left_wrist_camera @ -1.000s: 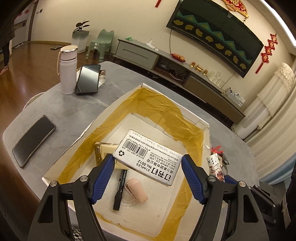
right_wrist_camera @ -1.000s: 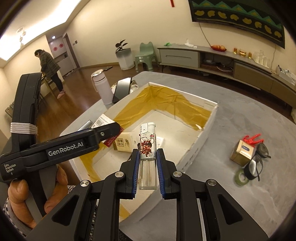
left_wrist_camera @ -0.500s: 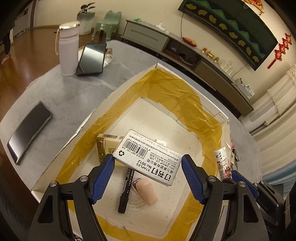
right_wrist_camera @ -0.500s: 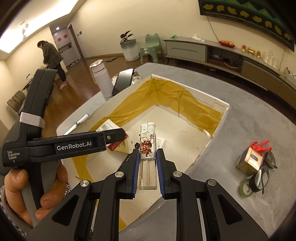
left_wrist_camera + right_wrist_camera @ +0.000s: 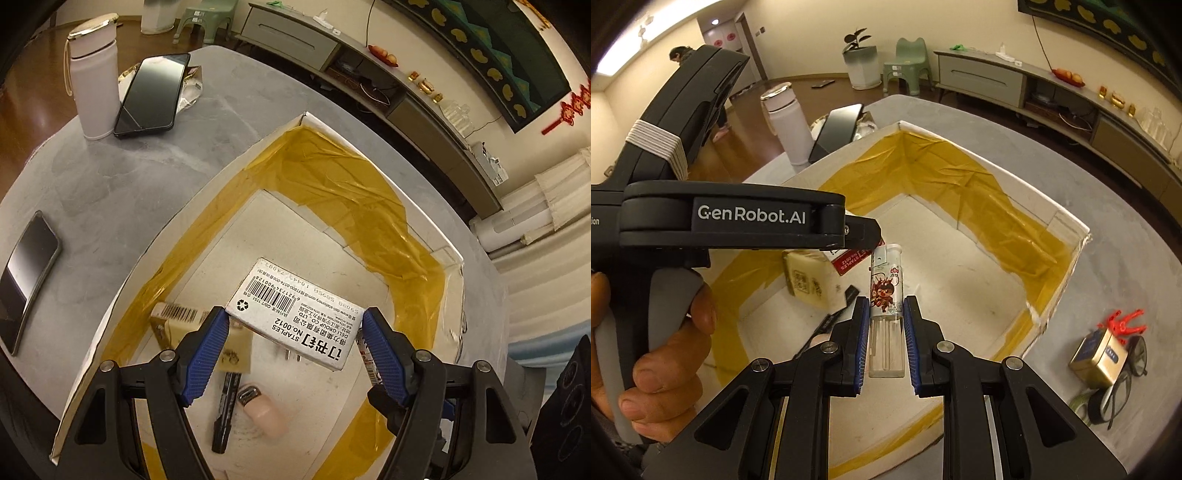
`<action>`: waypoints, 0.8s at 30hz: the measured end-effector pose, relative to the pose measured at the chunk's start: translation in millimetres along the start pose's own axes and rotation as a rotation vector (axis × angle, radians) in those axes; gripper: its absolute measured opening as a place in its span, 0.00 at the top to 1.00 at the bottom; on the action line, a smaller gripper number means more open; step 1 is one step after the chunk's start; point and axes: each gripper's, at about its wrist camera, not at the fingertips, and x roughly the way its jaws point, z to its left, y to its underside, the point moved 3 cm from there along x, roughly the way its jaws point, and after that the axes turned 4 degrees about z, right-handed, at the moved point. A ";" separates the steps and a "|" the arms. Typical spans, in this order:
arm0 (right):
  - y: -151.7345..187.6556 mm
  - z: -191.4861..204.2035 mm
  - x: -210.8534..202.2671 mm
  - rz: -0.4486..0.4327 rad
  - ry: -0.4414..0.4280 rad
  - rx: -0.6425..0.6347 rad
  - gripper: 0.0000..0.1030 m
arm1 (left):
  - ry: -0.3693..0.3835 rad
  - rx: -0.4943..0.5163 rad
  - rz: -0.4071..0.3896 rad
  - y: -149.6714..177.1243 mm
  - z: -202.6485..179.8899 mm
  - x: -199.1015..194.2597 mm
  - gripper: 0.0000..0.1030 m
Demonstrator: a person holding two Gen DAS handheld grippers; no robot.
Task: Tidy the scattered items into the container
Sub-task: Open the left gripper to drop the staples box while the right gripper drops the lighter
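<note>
- Tongs of the left hand [image 5: 295,326] are clamped across the staple box [image 5: 297,314]; the blue pads [image 5: 208,349] are pressed on its two short ends, so the box's long axis runs straight across the gap from pad to pad.
- Tongs of the right hand [image 5: 885,317] are pinched on the lighter [image 5: 886,291], held along the fingers with its cap pointing forward, away from the camera; the clear base sits back between the pads.
- Both held things are seen over the open container [image 5: 258,155], a white cardboard box lined with yellow tape, standing on the grey table [image 5: 110,192].
- Governing relation, as judged: each load hangs directly above the container floor, so the coming move is read as a lowering and release, not a reach sideways.
- Staple box is over the near middle of the floor, partly overlapping a yellow carton [image 5: 173,321] in the view; a black marker [image 5: 225,410] and a small pink item [image 5: 264,413] lie below and nearer the camera.
- Lighter is seen just right of the left tongs' body [image 5: 738,221] in the right wrist view; the two tools are close, so a clash is a risk if both are released at once.
- Height of either load above the floor cannot be told.
- Left outside on the table: a gold tin [image 5: 1099,354], glasses [image 5: 1126,373], a red clip [image 5: 1123,321] and tape rolls [image 5: 1086,404], on the right-hand side, nearer the right tongs.
</note>
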 end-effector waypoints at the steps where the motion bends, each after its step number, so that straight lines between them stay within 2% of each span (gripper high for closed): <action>1: -2.4 -2.5 2.1 0.003 0.009 0.001 0.81 | 0.006 -0.013 0.009 -3.1 0.9 3.5 0.27; 9: -19.4 -17.6 24.6 0.059 0.082 -0.023 0.81 | 0.046 -0.122 0.076 -23.1 13.1 37.0 0.27; 17: -20.3 -23.8 44.0 0.094 0.117 -0.037 0.80 | -0.005 -0.099 0.080 -30.0 15.5 51.1 0.27; 24: -20.3 -24.2 45.2 0.078 0.128 -0.034 0.80 | 0.003 -0.071 0.068 -32.4 19.7 51.0 0.26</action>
